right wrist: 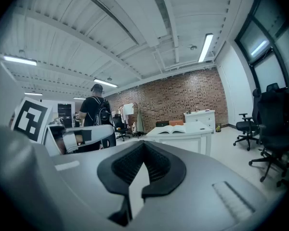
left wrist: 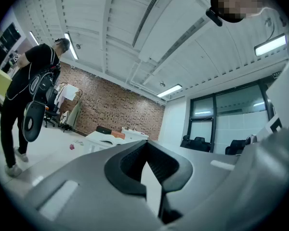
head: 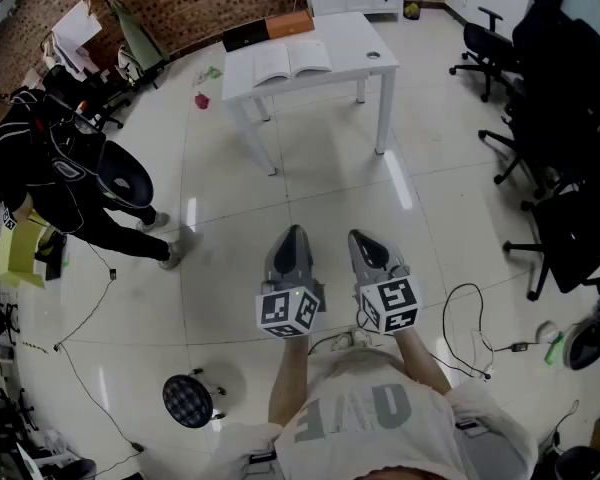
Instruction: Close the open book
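— What stands at the upper middle of the frame?
— A white table [head: 352, 36]. An open book [head: 292, 61] lies on its left half, a black box [head: 245, 35] and an orange box [head: 289, 23] sit along the far edge, and a small round thing [head: 373, 55] lies to the right.

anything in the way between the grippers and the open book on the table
Nothing visible does. The open book lies on the white table, well ahead of the left gripper and right gripper, both shut; only floor lies between. The person in black stands off to the left, the office chairs to the right.
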Demonstrator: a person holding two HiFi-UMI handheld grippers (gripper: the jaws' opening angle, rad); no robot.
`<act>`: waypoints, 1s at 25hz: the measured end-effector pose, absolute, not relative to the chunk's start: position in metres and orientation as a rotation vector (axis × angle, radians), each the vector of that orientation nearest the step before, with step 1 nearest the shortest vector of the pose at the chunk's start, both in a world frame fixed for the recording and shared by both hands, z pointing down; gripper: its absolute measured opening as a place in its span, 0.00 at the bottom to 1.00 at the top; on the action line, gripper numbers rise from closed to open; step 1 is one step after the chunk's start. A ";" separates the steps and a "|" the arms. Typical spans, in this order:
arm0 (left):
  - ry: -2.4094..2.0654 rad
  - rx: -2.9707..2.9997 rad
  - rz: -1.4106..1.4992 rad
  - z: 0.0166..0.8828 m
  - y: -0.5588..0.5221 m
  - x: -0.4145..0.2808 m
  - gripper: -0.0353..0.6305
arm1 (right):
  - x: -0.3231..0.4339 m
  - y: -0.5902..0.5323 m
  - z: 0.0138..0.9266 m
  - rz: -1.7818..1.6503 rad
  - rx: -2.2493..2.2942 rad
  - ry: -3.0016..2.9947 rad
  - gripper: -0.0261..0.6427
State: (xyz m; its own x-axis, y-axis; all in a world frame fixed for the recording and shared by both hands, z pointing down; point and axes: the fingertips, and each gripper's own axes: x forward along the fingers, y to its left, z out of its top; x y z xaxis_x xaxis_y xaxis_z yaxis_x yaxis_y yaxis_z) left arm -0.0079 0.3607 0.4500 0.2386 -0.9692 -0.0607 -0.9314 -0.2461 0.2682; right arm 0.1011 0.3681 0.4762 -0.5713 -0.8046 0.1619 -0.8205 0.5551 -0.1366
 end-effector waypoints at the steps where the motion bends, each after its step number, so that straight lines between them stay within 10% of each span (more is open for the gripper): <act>1: -1.820 2.336 -0.308 0.449 0.358 -0.007 0.07 | 0.101 0.365 0.476 0.300 1.410 -2.702 0.04; 25: -1.890 2.250 -0.228 0.478 0.319 0.001 0.07 | 0.112 0.319 0.512 0.490 1.272 -2.764 0.05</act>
State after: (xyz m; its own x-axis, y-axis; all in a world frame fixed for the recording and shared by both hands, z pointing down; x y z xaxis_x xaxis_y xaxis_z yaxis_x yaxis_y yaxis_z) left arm 0.0007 0.3186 0.4775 0.1733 -0.9848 0.0068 -0.9551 -0.1664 0.2451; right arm 0.1124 0.3194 0.5120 -0.6575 -0.7304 0.1847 -0.7494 0.6088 -0.2602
